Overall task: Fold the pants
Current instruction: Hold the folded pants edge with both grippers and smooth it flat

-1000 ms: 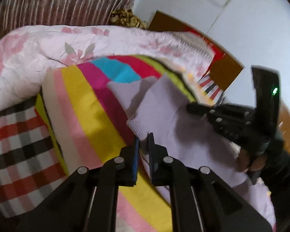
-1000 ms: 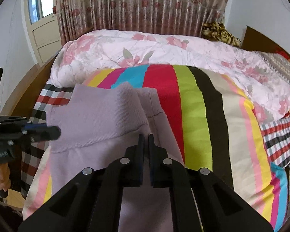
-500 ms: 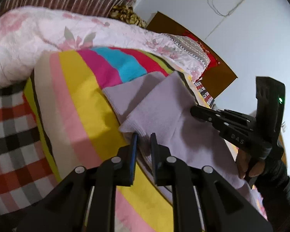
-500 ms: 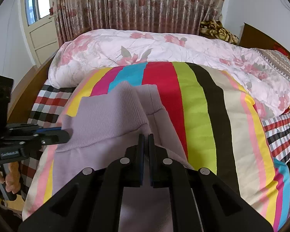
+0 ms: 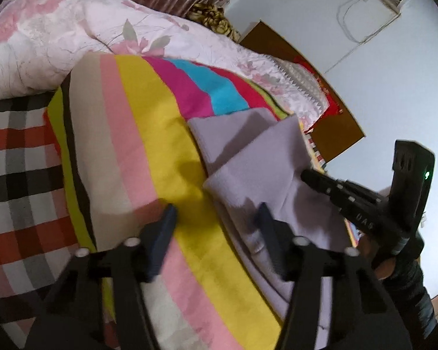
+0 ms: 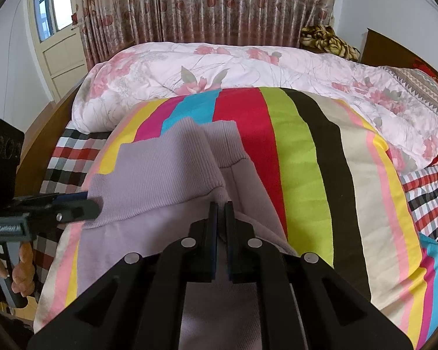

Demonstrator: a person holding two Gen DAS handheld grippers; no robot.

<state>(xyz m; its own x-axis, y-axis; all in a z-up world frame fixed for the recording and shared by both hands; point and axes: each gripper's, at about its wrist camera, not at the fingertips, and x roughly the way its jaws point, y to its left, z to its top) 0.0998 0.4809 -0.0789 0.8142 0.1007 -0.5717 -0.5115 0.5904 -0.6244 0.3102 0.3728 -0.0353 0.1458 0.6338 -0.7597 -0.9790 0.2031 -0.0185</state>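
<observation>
Two grippers: you hold one in each hand, both over the lilac pants (image 6: 160, 175) on the bed.
Pants: folded across the striped blanket (image 6: 306, 160), ribbed cuffs towards the floral quilt (image 6: 219, 67).
Left gripper (image 5: 216, 213): its fingers (image 5: 166, 218) are opening; a second ago they were pinched on the pants' edge, now they stand apart and press on nothing, one over the yellow stripe, one over the lilac cloth.
Right gripper (image 6: 221, 207): your fingers are closed on the pants' folded edge, same spot as a second ago.
Fold: the cloth your left fingers carried now lies flat on the blanket.
Plaid sheet (image 5: 17, 175): unchanged beside the blanket.
</observation>
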